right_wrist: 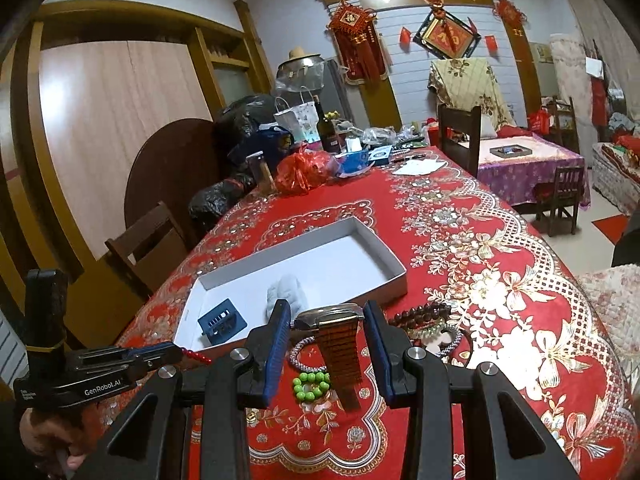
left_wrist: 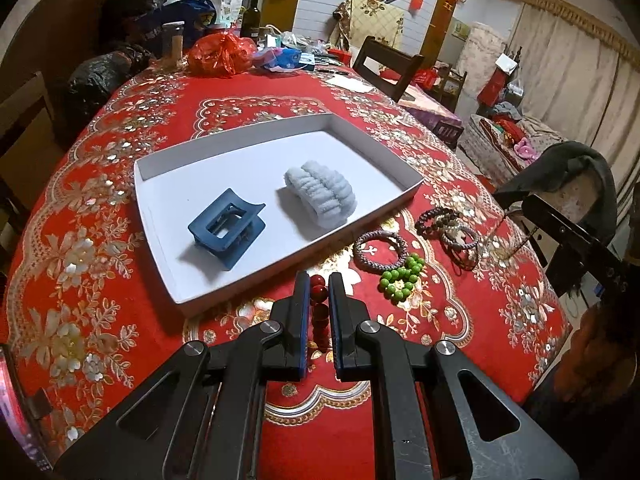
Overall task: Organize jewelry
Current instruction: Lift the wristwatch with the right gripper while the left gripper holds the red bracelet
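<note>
Red bead bracelet (left_wrist: 319,308) pinched between the nearly closed jaws of the left gripper (left_wrist: 319,280), just beside the white tray (left_wrist: 280,258). Right gripper (right_wrist: 327,318), jaws partly apart, clamps a wristwatch (right_wrist: 334,320) above the green bead bracelet (right_wrist: 310,386).

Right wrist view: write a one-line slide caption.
Right gripper holds a wristwatch above bracelets beside the white tray.

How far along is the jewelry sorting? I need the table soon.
Done: blue hair claw and fluffy scrunchie lie in the white tray. In hand: left tool grips red beads, right tool a watch. Left: green beads and other bracelets outside.
</note>
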### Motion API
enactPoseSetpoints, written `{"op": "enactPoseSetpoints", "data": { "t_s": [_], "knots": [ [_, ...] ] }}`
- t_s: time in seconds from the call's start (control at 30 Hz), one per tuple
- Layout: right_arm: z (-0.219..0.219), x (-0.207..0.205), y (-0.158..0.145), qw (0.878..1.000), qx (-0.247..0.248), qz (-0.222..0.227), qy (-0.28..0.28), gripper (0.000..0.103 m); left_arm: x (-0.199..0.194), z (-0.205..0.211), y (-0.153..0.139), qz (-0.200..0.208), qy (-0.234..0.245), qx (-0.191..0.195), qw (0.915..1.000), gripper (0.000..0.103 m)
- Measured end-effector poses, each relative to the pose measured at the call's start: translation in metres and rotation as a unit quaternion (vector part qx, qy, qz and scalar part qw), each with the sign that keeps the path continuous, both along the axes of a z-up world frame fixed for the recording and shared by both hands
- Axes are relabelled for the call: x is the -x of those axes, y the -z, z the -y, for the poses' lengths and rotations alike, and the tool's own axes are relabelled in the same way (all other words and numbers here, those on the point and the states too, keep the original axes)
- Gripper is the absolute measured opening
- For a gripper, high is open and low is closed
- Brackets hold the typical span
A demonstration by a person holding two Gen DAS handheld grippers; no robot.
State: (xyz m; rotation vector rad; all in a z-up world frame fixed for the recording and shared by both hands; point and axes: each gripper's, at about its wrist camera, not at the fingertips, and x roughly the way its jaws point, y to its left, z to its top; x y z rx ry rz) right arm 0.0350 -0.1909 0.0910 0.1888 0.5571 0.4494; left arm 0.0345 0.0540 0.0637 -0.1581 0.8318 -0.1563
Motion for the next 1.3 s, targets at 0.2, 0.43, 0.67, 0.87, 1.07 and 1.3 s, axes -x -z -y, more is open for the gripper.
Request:
{"op": "enactPoseSetpoints", "data": {
  "t_s": [0.2,0.43,0.67,0.87,1.07,1.3],
  "knots": [
    [0.002,-0.001,0.0,1.0,-0.005,-0.002,0.001,0.036,0.0,-0.004,0.001,-0.002,-0.006,0.003,1.0,0.008],
    [0.003,-0.001,0.001,1.0,-0.009,-0.003,0.005,0.036,0.001,-0.008,-0.006,0.007,-0.007,0.009,0.9999,0.008],
    [0.003,0.0,0.002,1.0,-0.005,-0.003,0.005,0.036,0.001,-0.007,-0.004,0.006,-0.005,0.01,0.9999,0.008],
    [0.004,0.0,0.004,1.0,0.0,-0.004,0.008,0.036,0.004,-0.006,-0.005,0.008,-0.005,0.012,0.9999,0.008],
    [-0.001,-0.003,0.006,1.0,0.008,-0.007,0.008,0.036,0.006,-0.007,-0.007,0.011,-0.005,0.018,0.9998,0.008],
    [-0.004,-0.005,0.008,1.0,0.015,-0.01,0.009,0.036,0.006,-0.011,-0.013,0.017,-0.004,0.024,0.9995,0.008]
  ]
}}
